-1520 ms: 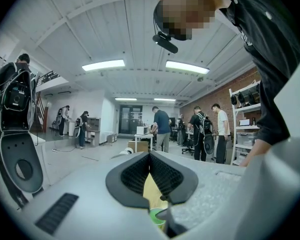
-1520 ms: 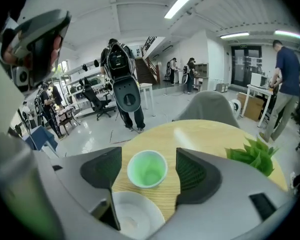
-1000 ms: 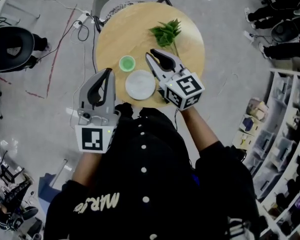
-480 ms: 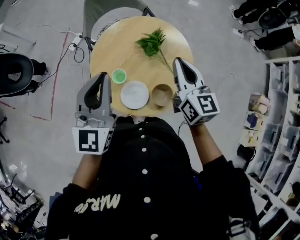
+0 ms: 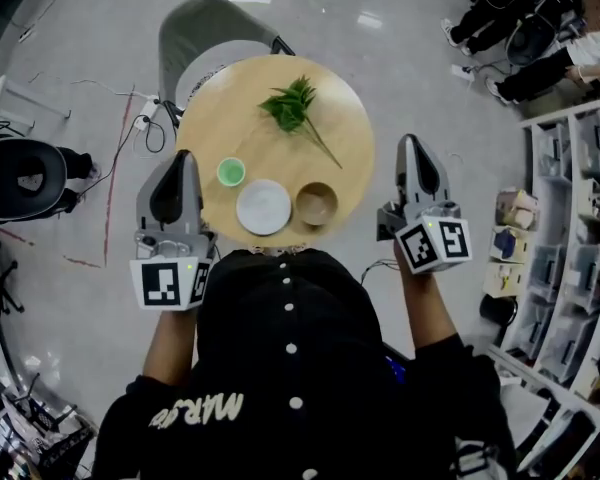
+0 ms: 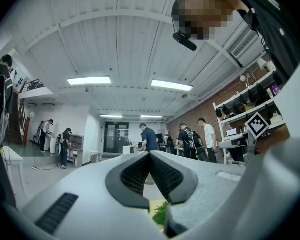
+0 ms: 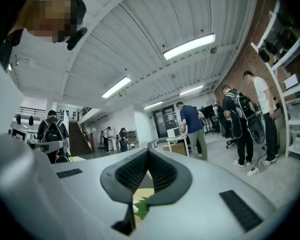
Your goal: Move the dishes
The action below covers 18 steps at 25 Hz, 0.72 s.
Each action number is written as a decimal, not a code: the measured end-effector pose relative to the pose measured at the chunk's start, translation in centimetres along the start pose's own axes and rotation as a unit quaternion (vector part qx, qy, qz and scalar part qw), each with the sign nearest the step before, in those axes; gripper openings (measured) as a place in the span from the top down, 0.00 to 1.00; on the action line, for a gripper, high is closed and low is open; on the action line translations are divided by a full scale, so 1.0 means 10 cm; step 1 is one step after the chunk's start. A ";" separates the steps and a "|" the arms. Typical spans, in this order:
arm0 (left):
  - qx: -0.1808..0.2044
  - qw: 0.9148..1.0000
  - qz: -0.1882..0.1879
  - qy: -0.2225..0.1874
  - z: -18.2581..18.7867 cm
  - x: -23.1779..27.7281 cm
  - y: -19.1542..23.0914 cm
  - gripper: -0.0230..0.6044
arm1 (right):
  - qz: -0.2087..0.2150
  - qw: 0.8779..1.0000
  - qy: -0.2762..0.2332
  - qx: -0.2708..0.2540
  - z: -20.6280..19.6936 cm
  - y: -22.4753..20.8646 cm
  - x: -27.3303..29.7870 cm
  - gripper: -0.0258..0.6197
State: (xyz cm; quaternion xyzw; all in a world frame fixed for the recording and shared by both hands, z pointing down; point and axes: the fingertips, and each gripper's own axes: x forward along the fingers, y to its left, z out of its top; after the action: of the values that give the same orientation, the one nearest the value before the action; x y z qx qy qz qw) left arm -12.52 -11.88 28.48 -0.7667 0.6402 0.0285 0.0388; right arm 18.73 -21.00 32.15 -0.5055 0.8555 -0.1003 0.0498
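On the round wooden table point(image 5: 230, 118) sit a small green dish point(image 5: 231, 172), a white plate point(image 5: 264, 207) and a brown bowl point(image 5: 317, 204) in a row near its front edge. My left gripper point(image 5: 183, 158) is held off the table's left side, shut and empty. My right gripper point(image 5: 412, 145) is off the table's right side, also shut with nothing in it. In both gripper views the jaws meet at their tips, left gripper point(image 6: 150, 154) and right gripper point(image 7: 147, 151), and point out level into the room.
A sprig of green leaves point(image 5: 292, 105) lies at the table's far side. A grey chair point(image 5: 210, 28) stands behind the table. Cables point(image 5: 140, 118) run on the floor at left; shelving point(image 5: 570, 228) lines the right. People stand in the room point(image 7: 192, 126).
My right gripper has swung from over the dishes out to the right, off the table, uncovering the brown bowl. The left gripper has drifted slightly left. Both stay shut.
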 end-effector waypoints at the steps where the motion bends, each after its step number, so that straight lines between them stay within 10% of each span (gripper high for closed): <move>1: 0.005 1.000 0.005 0.000 0.02 -0.02 0.02 0.96 | -0.007 1.000 -0.007 -0.008 0.06 -0.04 -0.06 0.96; 18: 0.050 0.997 0.061 0.018 0.04 -0.30 0.42 0.96 | -0.041 0.992 -0.060 -0.102 0.26 -0.19 -0.43 0.96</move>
State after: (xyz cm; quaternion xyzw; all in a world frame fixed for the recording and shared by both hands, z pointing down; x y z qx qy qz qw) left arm -17.19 -9.69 28.26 -0.7238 0.6870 -0.0152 0.0633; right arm 22.90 -18.48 29.93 -0.5474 0.8355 0.0156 0.0449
